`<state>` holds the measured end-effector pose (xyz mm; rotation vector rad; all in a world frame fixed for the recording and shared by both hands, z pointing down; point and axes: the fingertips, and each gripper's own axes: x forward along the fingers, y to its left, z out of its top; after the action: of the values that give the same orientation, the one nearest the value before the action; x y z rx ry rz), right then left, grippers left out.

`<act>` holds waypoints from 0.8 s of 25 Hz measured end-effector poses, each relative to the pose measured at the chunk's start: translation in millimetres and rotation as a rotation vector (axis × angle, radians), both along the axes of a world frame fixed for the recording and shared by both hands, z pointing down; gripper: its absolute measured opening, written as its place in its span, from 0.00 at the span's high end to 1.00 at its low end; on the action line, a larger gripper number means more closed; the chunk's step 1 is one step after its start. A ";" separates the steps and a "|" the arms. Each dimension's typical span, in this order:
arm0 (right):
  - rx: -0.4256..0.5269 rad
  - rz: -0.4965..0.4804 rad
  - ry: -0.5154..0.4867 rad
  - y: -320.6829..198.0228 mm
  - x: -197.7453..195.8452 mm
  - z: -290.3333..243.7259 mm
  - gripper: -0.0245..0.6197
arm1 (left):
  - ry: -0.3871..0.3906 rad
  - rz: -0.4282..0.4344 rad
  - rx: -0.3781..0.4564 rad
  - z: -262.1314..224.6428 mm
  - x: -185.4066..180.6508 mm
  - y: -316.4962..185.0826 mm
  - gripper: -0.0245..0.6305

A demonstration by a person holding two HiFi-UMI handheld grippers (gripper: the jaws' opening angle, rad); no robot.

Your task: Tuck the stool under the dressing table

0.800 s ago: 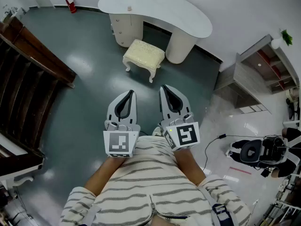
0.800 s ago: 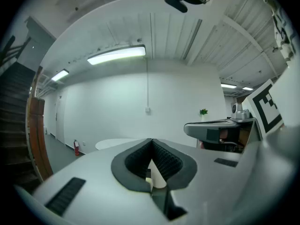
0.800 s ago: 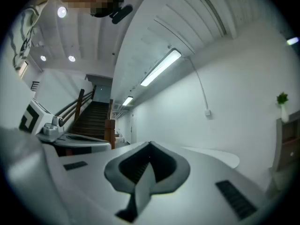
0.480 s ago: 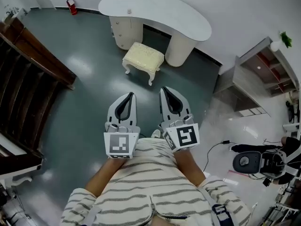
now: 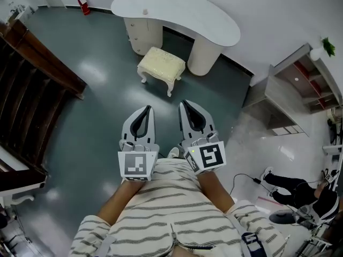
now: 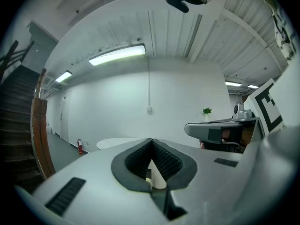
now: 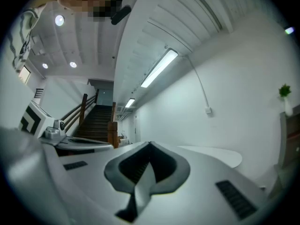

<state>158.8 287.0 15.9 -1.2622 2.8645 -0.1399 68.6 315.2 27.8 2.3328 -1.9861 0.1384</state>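
Observation:
A cream cushioned stool [image 5: 162, 67] with white curved legs stands on the dark green floor, just in front of the gap of the white kidney-shaped dressing table [image 5: 177, 12]. Its far edge sits at the opening, between the drawer unit [image 5: 142, 35] and the round pedestal [image 5: 204, 55]. My left gripper [image 5: 147, 107] and right gripper [image 5: 183, 103] are held side by side close to my body, well short of the stool, both shut on nothing. The left gripper [image 6: 151, 140] faces the table top [image 6: 117, 143]. The right gripper [image 7: 150, 144] sees the table top [image 7: 220, 154] too.
A dark wooden staircase [image 5: 32, 84] runs along the left. A red fire extinguisher [image 5: 84, 5] stands by the far wall. A grey shelf unit [image 5: 286, 87] with a plant [image 5: 327, 44] sits at the right. A person [image 5: 300, 194] and a cable [image 5: 244, 178] are at the lower right.
The grippers have barely moved; the right one shifted slightly left. The stool and table stay put. At the lower right the person and a black chair have shifted.

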 end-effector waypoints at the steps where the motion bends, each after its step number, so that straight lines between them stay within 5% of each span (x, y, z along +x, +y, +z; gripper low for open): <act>1: -0.001 -0.003 -0.006 0.0 5.5 1.1 0.94 | -0.002 -0.004 -0.003 2.5 5.7 0.3 0.95; 11: -0.056 -0.016 -0.043 -12.4 38.1 23.7 0.94 | -0.027 -0.065 -0.072 29.3 28.5 5.3 0.95; 20: -0.111 -0.046 -0.002 -38.8 15.4 50.5 0.94 | -0.003 -0.069 -0.131 56.6 14.3 -17.8 0.95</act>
<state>174.2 248.2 66.4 -1.2125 2.9219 -0.3041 83.0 297.4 84.4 2.1835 -1.9906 0.2604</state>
